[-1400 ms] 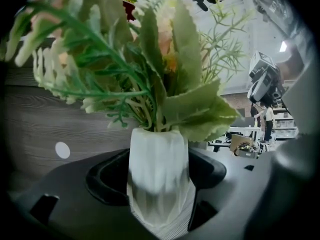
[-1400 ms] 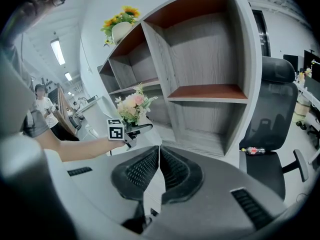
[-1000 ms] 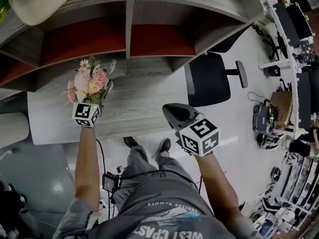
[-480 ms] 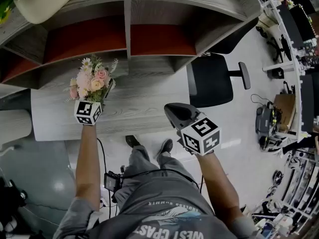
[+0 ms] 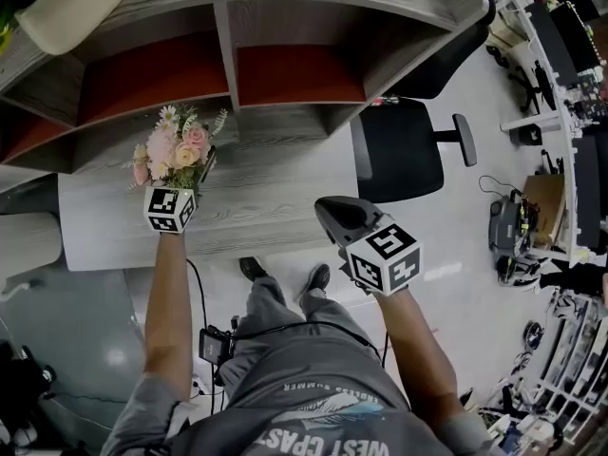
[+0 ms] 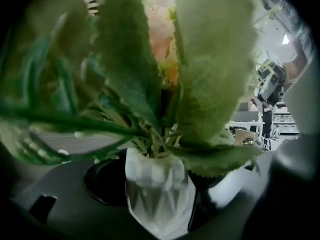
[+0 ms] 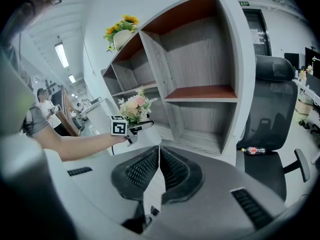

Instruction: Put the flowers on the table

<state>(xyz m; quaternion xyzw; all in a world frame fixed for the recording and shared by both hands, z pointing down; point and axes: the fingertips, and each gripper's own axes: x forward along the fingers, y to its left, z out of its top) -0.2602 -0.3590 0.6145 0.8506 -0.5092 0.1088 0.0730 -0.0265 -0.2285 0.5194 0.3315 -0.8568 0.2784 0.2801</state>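
The left gripper (image 5: 187, 180) is clamped on a small white faceted vase (image 6: 157, 194), one jaw on each side of its body, with the flowers (image 5: 174, 148) standing up out of it and their furry green leaves (image 6: 210, 74) filling most of the left gripper view. The right gripper (image 7: 159, 168) hangs empty with its jaws pressed together, off the near edge of the table (image 5: 266, 198) and above the floor. The bunch is held over the left part of the table, in front of the shelf (image 5: 294, 74). Whether the vase's base already touches the wood is hard to say from these angles. By its look the load is light: the blooms and leaves seem artificial, soft and springy, so they give no firm hold and would only bend or pull out if pinched. The vase looks hard and smooth, and its slanted facets could let it slip or twist between the pads. It may also chip if dropped. The body of the vase, low and square across two opposite faces, is the right place to hold it, as it is held now. The bunch is tall for so small a base, so it may tip if set down tilted. Beyond the table stands the shelf with red-lined bays, and to its right a black chair (image 5: 399, 150).
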